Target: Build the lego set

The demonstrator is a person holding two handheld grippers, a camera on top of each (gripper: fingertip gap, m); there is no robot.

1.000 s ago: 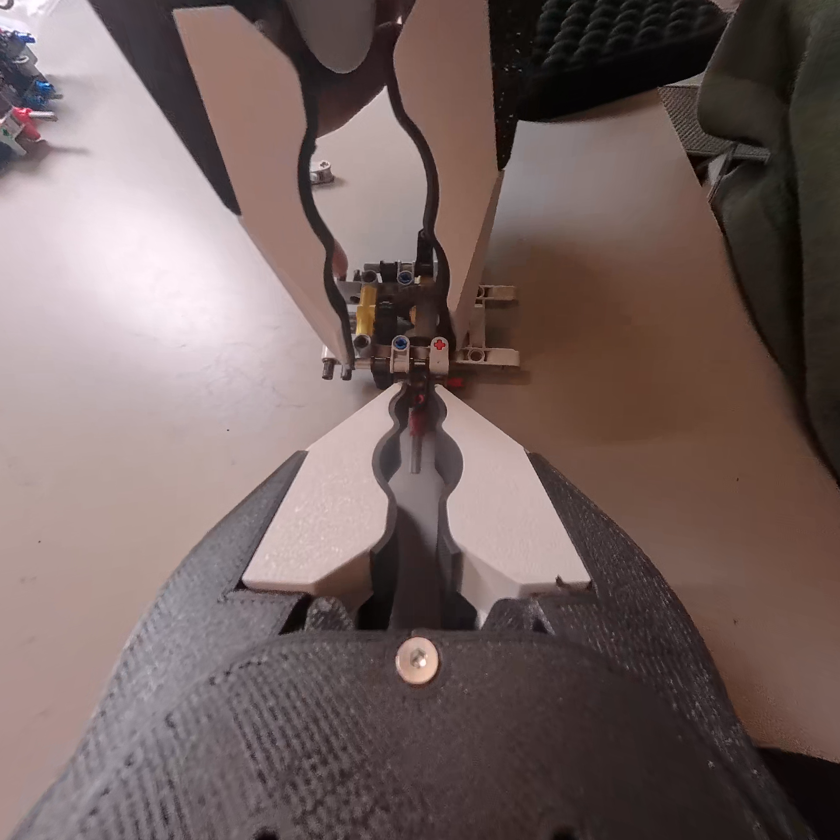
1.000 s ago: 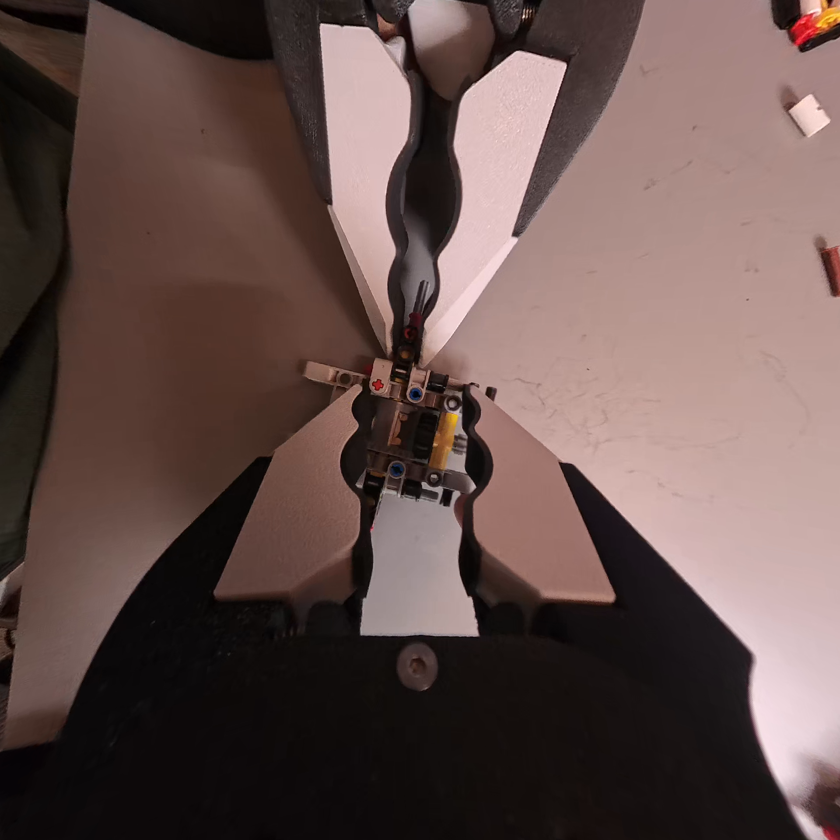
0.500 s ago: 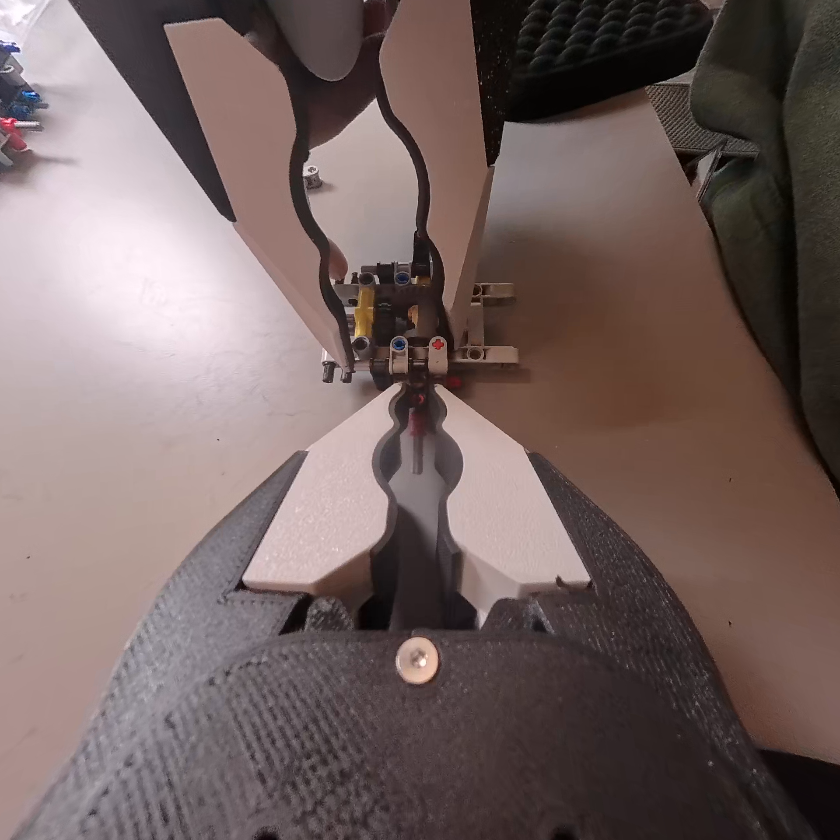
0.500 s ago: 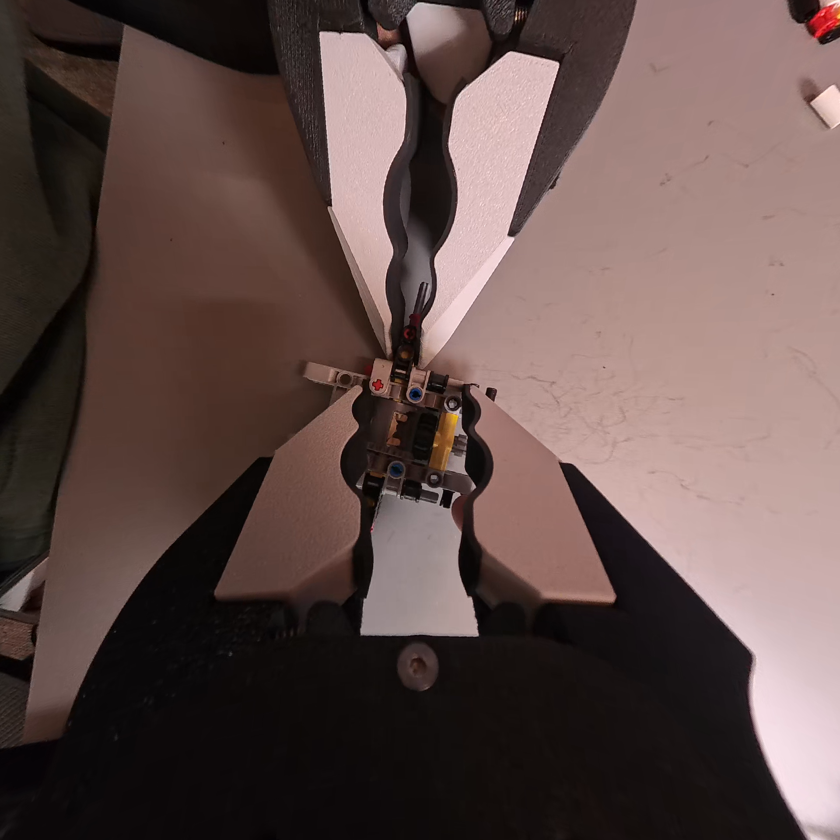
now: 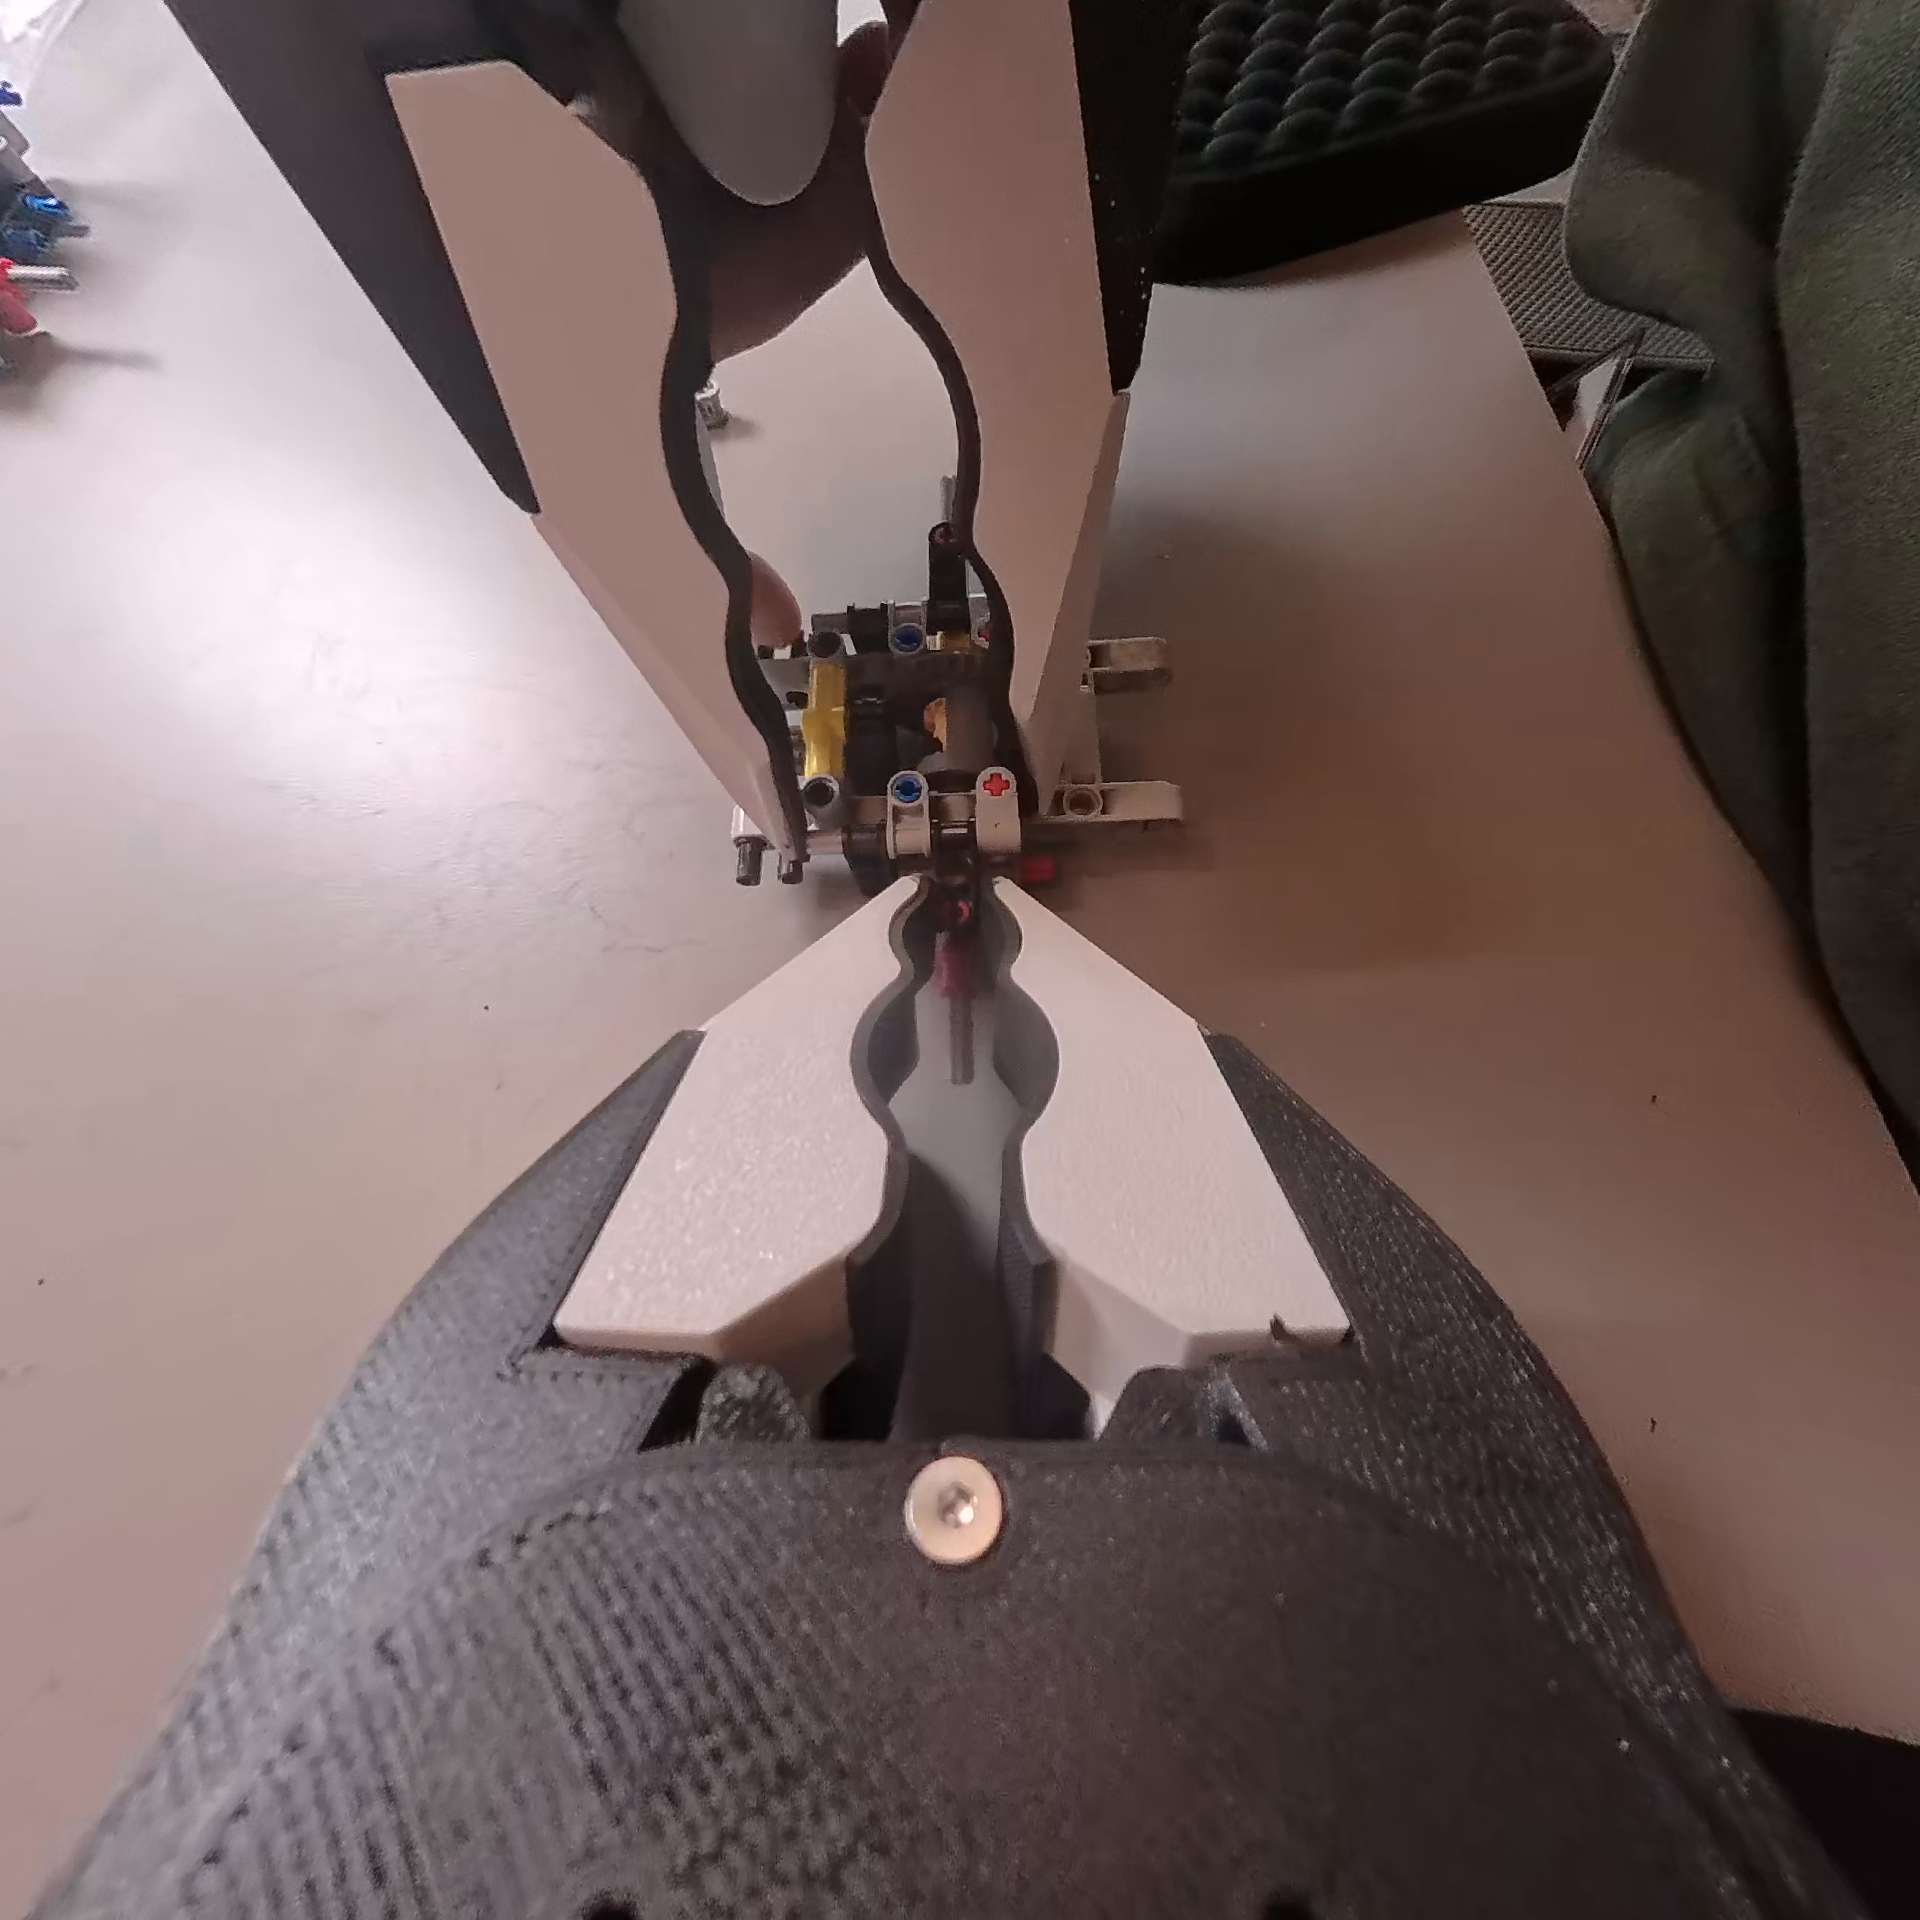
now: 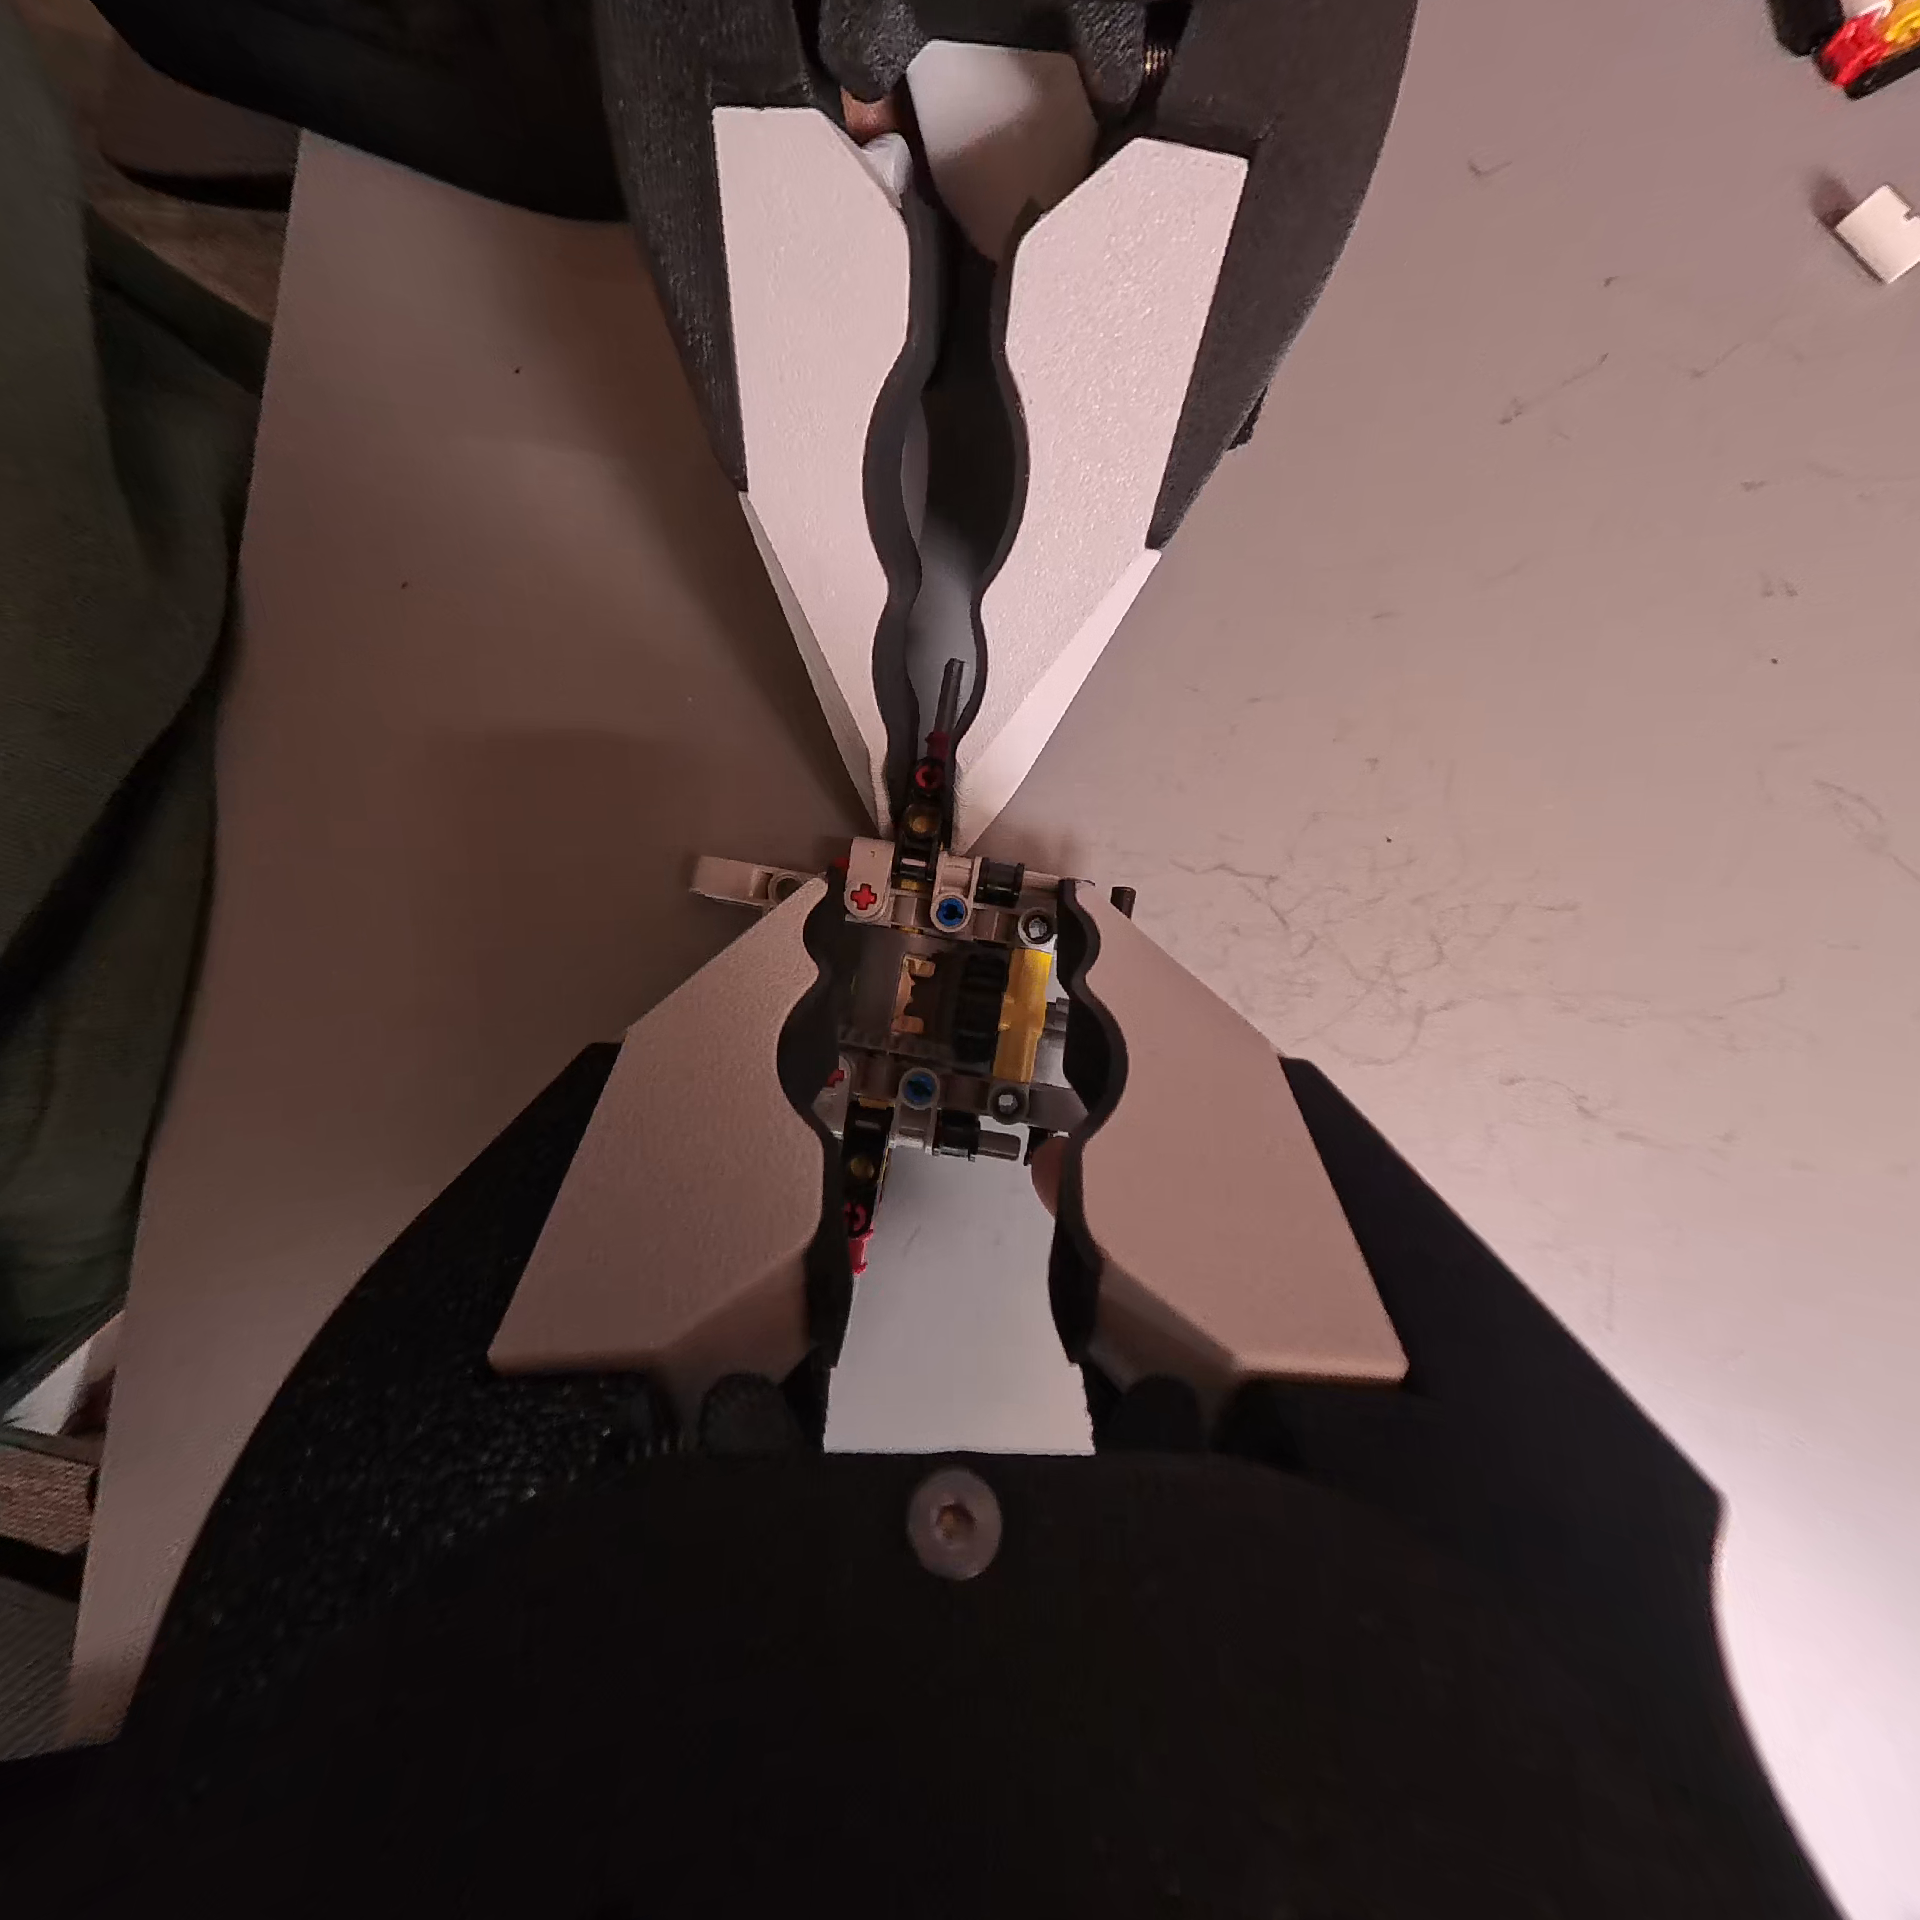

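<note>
The right tool [image 6: 951, 997] clamps the grey-and-yellow toy-brick gear assembly [image 6: 940, 997] by its sides on the tabletop [image 6: 1455, 831]; directly opposite, the nearly closed left tool [image 5: 956, 914] pinches its protruding thin black axle link [image 5: 958, 935].

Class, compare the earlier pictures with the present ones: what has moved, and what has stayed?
Nothing visibly changed hands. The left gripper stays pinched on the black link, the right gripper stays clamped around the brick assembly on the table. Only the viewpoints drifted slightly.
</note>
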